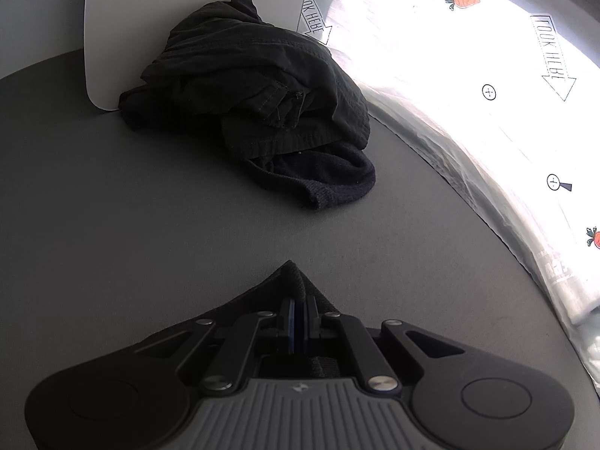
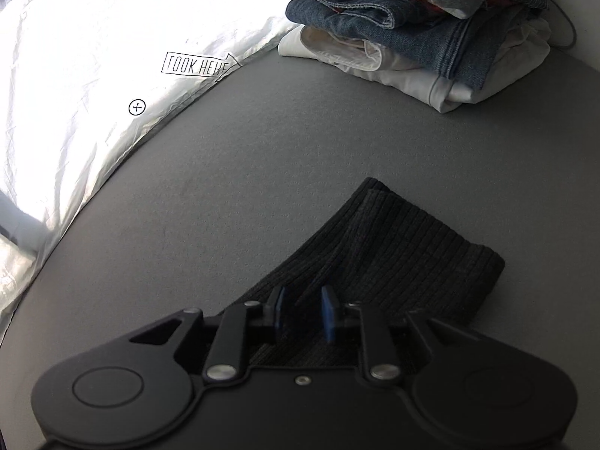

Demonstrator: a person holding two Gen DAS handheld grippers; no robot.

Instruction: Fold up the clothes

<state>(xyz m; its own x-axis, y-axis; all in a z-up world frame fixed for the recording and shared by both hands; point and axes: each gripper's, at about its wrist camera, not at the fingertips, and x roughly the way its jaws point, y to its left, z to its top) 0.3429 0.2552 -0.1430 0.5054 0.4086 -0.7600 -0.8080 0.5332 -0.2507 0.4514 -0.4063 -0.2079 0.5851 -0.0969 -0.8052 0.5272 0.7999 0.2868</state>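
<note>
Nearest the left wrist camera, the left tongs [image 1: 298, 309] are pressed together on a fold of a dark ribbed garment [image 1: 292, 281], which peaks up between the blue pads just above the grey worktop [image 1: 131, 206]. In the right wrist view, the right tongs [image 2: 303, 309] stand a little apart over the same kind of dark ribbed cloth [image 2: 393, 247], which lies flat on the worktop [image 2: 243, 157]; the pads do not press it.

Farther back on the left side, a black heap [image 1: 255, 112] of crumpled clothes lies against a white board [image 1: 187, 18] standing upright at the worktop's edge. On the right side, a stack [image 2: 420, 26] of folded clothes sits at the far end: white at the bottom, blue denim over it, red and grey above.

Crinkled clear plastic sheeting [image 1: 468, 75] printed with carrots and arrows runs along the worktop's edge, brightly lit. No containers are in view.
</note>
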